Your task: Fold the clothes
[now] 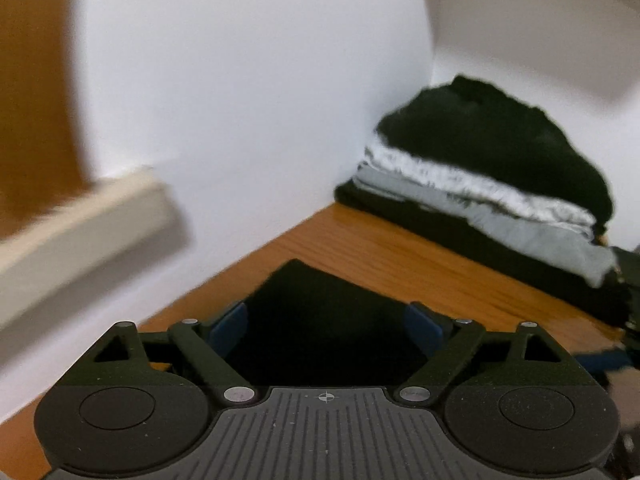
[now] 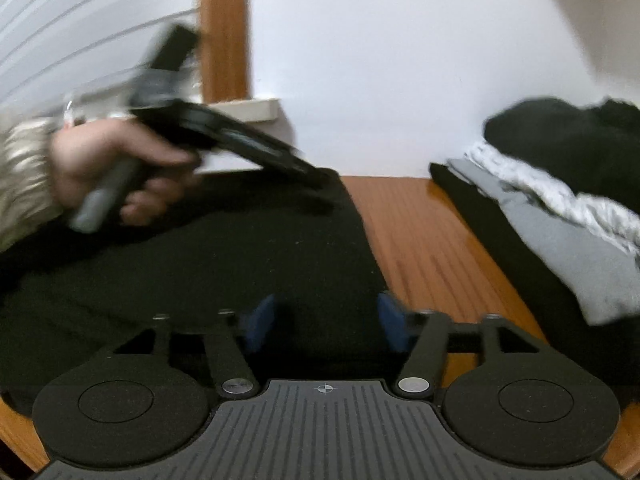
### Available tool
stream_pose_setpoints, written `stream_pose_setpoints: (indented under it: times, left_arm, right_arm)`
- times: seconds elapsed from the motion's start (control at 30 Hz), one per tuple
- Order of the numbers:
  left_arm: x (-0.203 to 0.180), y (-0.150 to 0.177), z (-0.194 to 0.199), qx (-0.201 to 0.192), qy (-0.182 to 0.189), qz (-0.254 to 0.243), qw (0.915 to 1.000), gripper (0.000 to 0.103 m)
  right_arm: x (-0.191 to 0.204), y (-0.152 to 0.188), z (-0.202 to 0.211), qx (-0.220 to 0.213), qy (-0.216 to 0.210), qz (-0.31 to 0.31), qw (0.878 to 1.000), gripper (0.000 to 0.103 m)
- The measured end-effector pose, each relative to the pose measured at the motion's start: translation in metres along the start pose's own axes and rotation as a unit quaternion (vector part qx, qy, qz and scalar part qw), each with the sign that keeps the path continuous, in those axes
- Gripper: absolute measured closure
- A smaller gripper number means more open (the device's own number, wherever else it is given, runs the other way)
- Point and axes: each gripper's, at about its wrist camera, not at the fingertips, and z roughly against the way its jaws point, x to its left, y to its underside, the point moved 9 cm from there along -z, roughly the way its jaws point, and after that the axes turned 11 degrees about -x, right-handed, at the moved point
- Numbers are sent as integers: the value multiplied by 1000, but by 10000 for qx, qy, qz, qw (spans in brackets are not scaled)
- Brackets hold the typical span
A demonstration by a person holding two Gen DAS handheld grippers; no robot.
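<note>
1. Black garment: laid flat on the wooden tabletop, in front of both grippers. A far corner is seen in the left wrist view, close to the wall. Its outline reads as roughly squared, so it is judged partly or wholly folded; the exact fold count cannot be told.
2. Stack of folded clothes: set at the right rear of the tabletop, against the wall. Layers are noted from the bottom: a black piece, a grey piece, a white-and-grey fleecy piece, a bulkier black piece on top. These items are judged done.
3. Left gripper: jaws are spread wide above the black garment's far corner; no cloth is caught between the blue pads. In the right wrist view it is blurred, carried by a hand with a pale sleeve.
4. Right gripper: jaws are held moderately apart at the garment's right edge; nothing is gripped.
5. Remaining work, as judged: the black garment is to be finished or moved onto the stack.
6. Room: white wall, wooden trim, a pale ledge, and white horizontal slats are recorded.
</note>
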Motion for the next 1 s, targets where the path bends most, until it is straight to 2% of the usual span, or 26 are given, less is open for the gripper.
stream_pose_setpoints:
  times: [0.03,0.07,0.17,0.27,0.47,0.63,0.73,0.83,0.87,1.0]
  left_arm:
    - [7,-2,16,-33,-52,1,10000,2]
    - [17,-3,35,-82,-105,29,9999,0]
    - [49,-1,91,-132,-196,183,9996,0]
    - [96,8,148,-127,-431,358,9983,0]
    - [181,45,231,-214,-662,822,9942,0]
    - [242,79,269,-499,-869,1206,9876,0]
    - [263,97,282,-612,-780,1358,9858,0]
    - [276,112,288,-701,-718,1478,9839,0]
    - [279,115,289,-711,-692,1529,9832,0]
    - [287,122,296,-742,-606,1771,9795,0]
  right_arm:
    - [2,-3,2,-59,30,-99,9999,38]
    - [5,-6,4,-114,65,-174,9998,38]
    - [29,-18,6,-333,-26,-330,9989,35]
    - [68,-30,0,-428,-308,-292,9982,28]
    - [149,-35,-32,-149,-896,51,9958,26]
    - [196,-27,-51,209,-1138,104,9932,21]
    - [221,-24,-57,301,-1128,188,9930,20]
    - [245,-24,-59,212,-1122,202,9932,20]
    - [255,-24,-59,201,-1157,150,9930,22]
    - [293,-16,-65,274,-1341,133,9905,44]
